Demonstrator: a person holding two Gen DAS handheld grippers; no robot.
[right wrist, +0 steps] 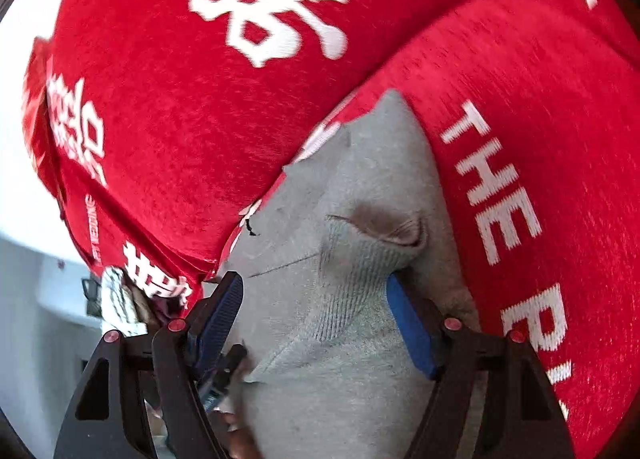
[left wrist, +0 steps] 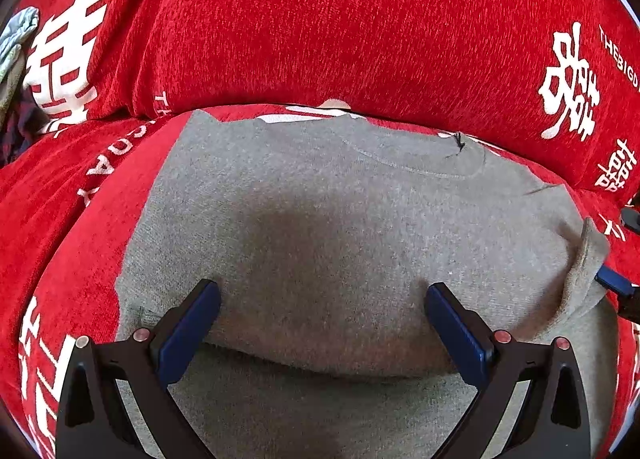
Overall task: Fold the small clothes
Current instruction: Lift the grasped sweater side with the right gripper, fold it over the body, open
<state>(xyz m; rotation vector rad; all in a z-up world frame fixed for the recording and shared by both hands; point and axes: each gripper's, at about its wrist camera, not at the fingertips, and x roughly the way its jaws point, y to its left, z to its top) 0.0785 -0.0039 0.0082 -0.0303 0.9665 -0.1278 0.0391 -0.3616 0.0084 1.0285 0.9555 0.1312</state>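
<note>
- A red sofa cover (left wrist: 360, 19) printed with white characters and lettering drapes both the seat and the backrest; beyond its left end, in the right wrist view, a pale wall and floor show.
- A small grey garment (left wrist: 320, 219) lies flat on the seat, its neckline (left wrist: 420, 167) toward the backrest and its upper edge just short of the crease where seat meets backrest.
- The near part of the garment forms a rounded fold, with a second layer of grey cloth showing below it toward the seat's front edge.
- At the garment's right edge a ribbed cuff (right wrist: 360, 259) of a sleeve is lifted and bunched, its open end puckered.
- The right gripper (right wrist: 316, 299) is rolled to one side and points down at this cuff; its blue pads stand wide on either side of the ribbing, and whether they press on it cannot be told.
- In the left wrist view, one blue pad of the right gripper (left wrist: 616, 283) shows at the garment's raised right edge.
- The left gripper (left wrist: 320, 307) tilts steeply down over the middle of the garment, jaws wide apart, pads just above the fold and clasping nothing.
- A heap of other clothes (left wrist: 16, 55), pale and dark checked, sits at the left end of the sofa.
</note>
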